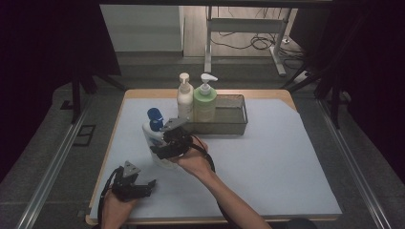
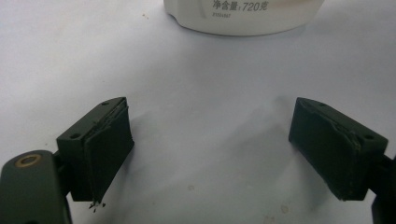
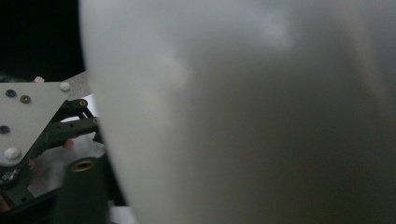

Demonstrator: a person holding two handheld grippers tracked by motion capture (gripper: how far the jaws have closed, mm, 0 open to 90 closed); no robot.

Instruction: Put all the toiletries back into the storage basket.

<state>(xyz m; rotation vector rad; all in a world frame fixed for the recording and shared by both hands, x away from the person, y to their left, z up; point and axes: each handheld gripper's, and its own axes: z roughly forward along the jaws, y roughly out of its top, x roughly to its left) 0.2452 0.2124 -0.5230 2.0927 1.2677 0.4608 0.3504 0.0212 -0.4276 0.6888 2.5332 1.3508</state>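
Jaws on my right gripper (image 1: 160,143) bracket the upright blue-capped white bottle (image 1: 154,138), grip unconfirmed, while my left gripper (image 1: 143,183) idles open just beside its base.

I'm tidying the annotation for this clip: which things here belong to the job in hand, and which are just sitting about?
In the job:
- white bottle with blue cap, standing on the table mat
- right tool, around that bottle's body

Just about:
- left tool, open, empty
- white pump bottle
- green pump bottle
- dark tray holding both pump bottles
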